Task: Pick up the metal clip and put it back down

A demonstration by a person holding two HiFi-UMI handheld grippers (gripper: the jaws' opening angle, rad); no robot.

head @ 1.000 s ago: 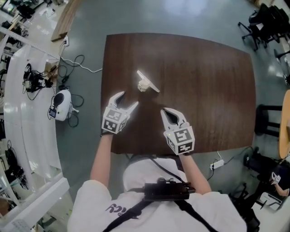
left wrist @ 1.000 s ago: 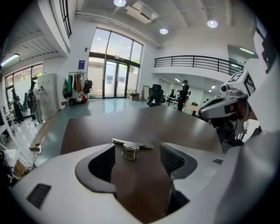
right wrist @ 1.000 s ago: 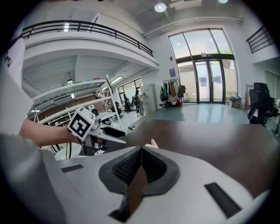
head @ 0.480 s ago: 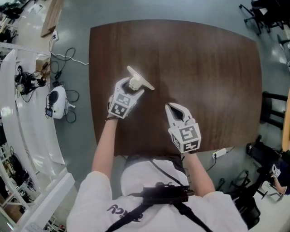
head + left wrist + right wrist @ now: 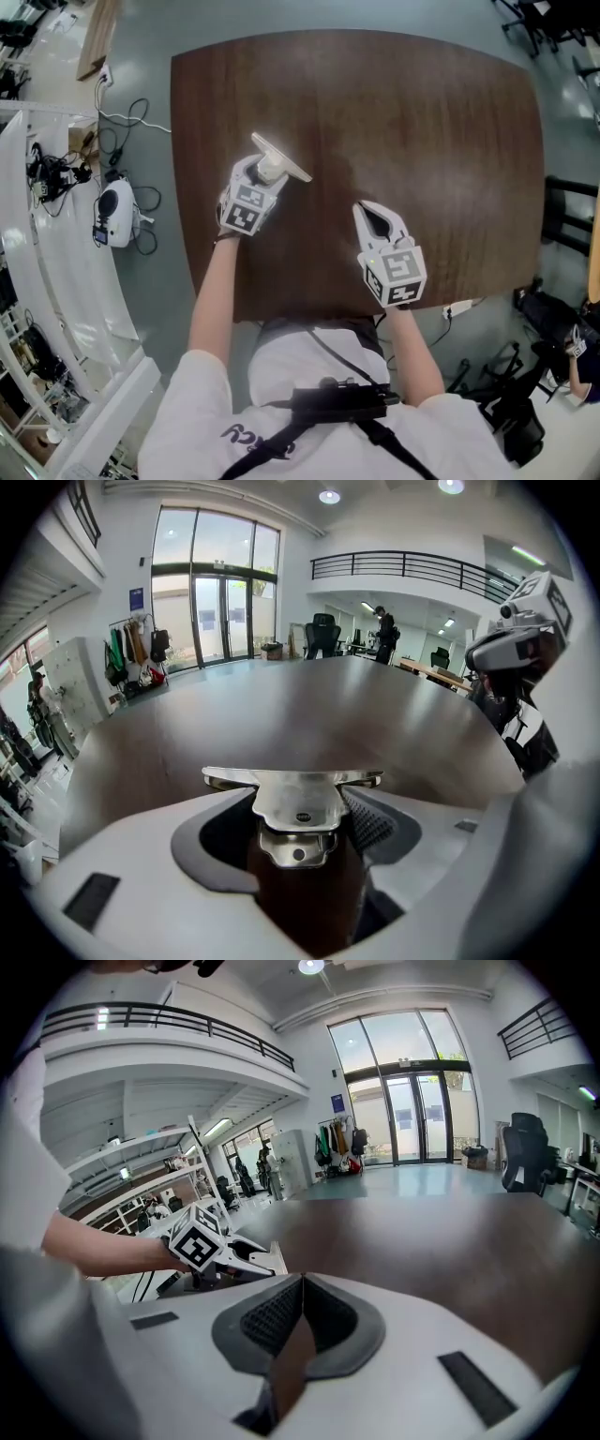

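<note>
The metal clip (image 5: 284, 161), a silvery spring clip with a long flat bar, rests on the dark wooden table (image 5: 422, 141) left of middle. My left gripper (image 5: 268, 172) straddles it. In the left gripper view the clip (image 5: 296, 803) stands between the pads, the right pad close against it and a dark gap on the left. The jaws are wide and closing. My right gripper (image 5: 370, 208) hovers over the table near its front edge, to the right of the clip, shut with nothing in it; its pads (image 5: 281, 1312) meet in a line.
The table's left edge lies close to the left gripper. On the floor to the left are a white device (image 5: 117, 214) and loose cables (image 5: 131, 127). A power strip (image 5: 457, 309) lies on the floor under the table's front right corner. Black chairs (image 5: 562, 216) stand at the right.
My left gripper has moved forward from the table's near side to the clip, and its jaws now stand around it. The right gripper has stayed about where it was, shut.
</note>
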